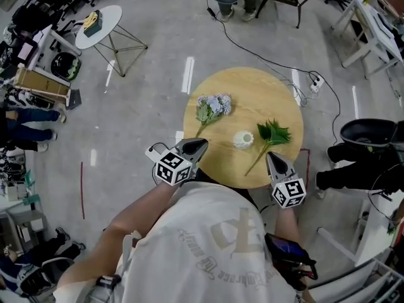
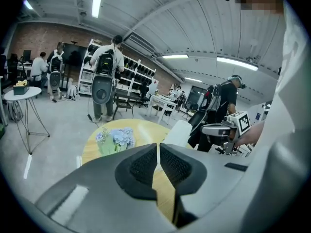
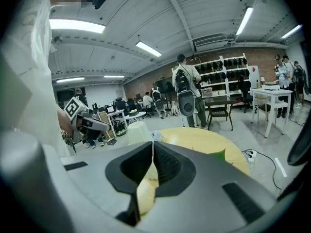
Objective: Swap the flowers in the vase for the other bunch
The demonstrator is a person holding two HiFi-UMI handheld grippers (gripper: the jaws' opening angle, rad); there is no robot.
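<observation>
Vase (image 1: 243, 139) stands upright near the middle of the round table (image 1: 252, 84), and nothing shows in its mouth. Blue bunch (image 1: 213, 106) lies flat to the vase's left, farther from the person, with its stem toward the near edge. Green bunch (image 1: 273, 133) lies flat just right of the vase, stem likewise toward the near edge. Neither bunch touches the vase.

Left gripper (image 1: 197, 145) is at the near-left edge of the table, jaws clenched together with nothing between them. Right gripper (image 1: 272, 156) is at the near-right edge, close to the end of the green stem, jaws likewise clenched on nothing.

Assessment: with both bunches on the table and the vase seemingly empty, the step in hand is judged to be the refill. Which bunch belongs in the vase cannot be told from this layout.

The next move calls for one gripper to open, take the chosen stem low down, raise the bunch upright and lower the stem into the narrow mouth. The other gripper may need to steady the vase, which looks light and liable to tip.
</observation>
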